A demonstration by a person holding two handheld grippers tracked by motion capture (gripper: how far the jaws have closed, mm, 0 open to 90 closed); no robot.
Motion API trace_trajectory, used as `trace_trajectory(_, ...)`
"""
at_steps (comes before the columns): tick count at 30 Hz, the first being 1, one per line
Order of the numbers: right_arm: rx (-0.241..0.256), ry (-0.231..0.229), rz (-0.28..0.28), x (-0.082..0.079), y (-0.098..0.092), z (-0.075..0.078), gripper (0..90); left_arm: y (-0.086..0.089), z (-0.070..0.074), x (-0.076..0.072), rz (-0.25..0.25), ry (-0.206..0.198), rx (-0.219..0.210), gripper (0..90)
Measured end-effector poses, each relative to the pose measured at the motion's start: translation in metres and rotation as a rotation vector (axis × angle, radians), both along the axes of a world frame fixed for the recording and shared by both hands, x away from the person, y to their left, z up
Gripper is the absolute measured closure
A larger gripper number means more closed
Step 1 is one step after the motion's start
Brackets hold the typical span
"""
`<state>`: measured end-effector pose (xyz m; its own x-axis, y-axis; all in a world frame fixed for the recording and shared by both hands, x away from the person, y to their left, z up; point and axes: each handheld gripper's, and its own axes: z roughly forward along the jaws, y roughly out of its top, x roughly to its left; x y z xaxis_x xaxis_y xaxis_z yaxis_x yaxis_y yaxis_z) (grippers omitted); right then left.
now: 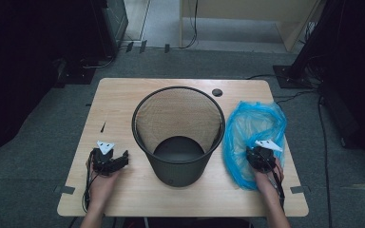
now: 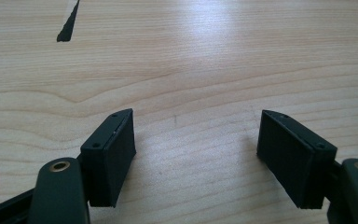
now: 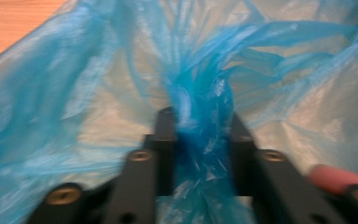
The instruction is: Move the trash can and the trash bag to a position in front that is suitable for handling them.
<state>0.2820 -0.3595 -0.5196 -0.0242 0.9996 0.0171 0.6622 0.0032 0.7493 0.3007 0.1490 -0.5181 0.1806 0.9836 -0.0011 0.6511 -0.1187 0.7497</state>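
Observation:
A black mesh wastebasket (image 1: 178,135) stands upright in the middle of the wooden table (image 1: 123,95). To its right lies a crumpled blue plastic bag (image 1: 252,128). My right gripper (image 1: 261,156) rests on the bag's near part, and its jaws are shut on a bunched fold of the blue bag (image 3: 200,135). My left gripper (image 1: 116,160) lies on the bare table left of the basket. Its jaws stand wide apart with only wood between them, so the left gripper (image 2: 196,154) is open and holds nothing.
A small dark round disc (image 1: 217,92) sits near the table's far edge behind the basket. A thin dark mark (image 1: 103,127) lies on the wood left of the basket. Grey carpet, cables and dark stands surround the table.

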Motion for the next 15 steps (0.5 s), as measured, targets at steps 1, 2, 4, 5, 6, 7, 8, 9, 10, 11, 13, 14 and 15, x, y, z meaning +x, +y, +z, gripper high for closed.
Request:
trace_trajectory(1,-0.004,0.000,0.009,0.000,0.001,0.000,80.6,0.000,0.000,0.000,0.001,0.000,-0.001,28.2)
trace_trajectory(2,-0.008,0.002,0.012,0.000,0.001,0.000,82.2,0.000,0.000,0.000,0.001,0.000,-0.002,28.2)
trace_trajectory(4,-0.014,0.000,0.010,-0.001,0.001,0.000,83.3,0.000,0.000,0.000,0.001,0.000,-0.003,28.2)
trace_trajectory(5,-0.010,-0.007,0.018,-0.001,0.001,0.001,83.4,0.000,0.000,0.000,0.000,0.000,-0.002,28.2)
trace_trajectory(6,-0.007,-0.016,0.025,-0.002,0.001,0.001,83.5,0.000,0.000,0.000,0.001,0.000,-0.002,28.2)
trace_trajectory(7,-0.004,-0.025,0.026,-0.002,0.001,0.003,83.4,0.000,0.000,0.000,0.000,0.000,-0.001,28.2)
trace_trajectory(8,-0.003,-0.042,0.028,-0.003,0.000,0.005,83.3,0.000,0.000,0.000,0.000,0.000,0.000,28.2)
trace_trajectory(9,0.009,-0.068,0.036,-0.005,0.000,0.008,83.4,0.000,0.000,0.000,0.000,0.000,0.000,28.2)
trace_trajectory(10,0.009,-0.081,0.039,-0.006,0.000,0.010,83.4,0.000,0.000,0.000,0.001,-0.001,-0.001,28.2)
trace_trajectory(11,0.007,-0.098,0.036,-0.007,0.001,0.015,83.4,0.000,0.000,0.000,0.001,0.000,-0.001,28.2)
trace_trajectory(13,0.014,-0.127,0.040,-0.010,0.001,0.022,83.4,0.000,0.000,0.000,0.001,0.000,-0.001,28.3)
trace_trajectory(14,0.012,-0.142,0.043,-0.011,0.000,0.026,83.4,0.000,0.000,0.000,0.001,0.000,-0.002,28.3)
trace_trajectory(15,0.003,-0.155,0.043,-0.013,0.001,0.030,83.5,0.000,0.000,0.000,0.001,0.000,-0.002,28.3)
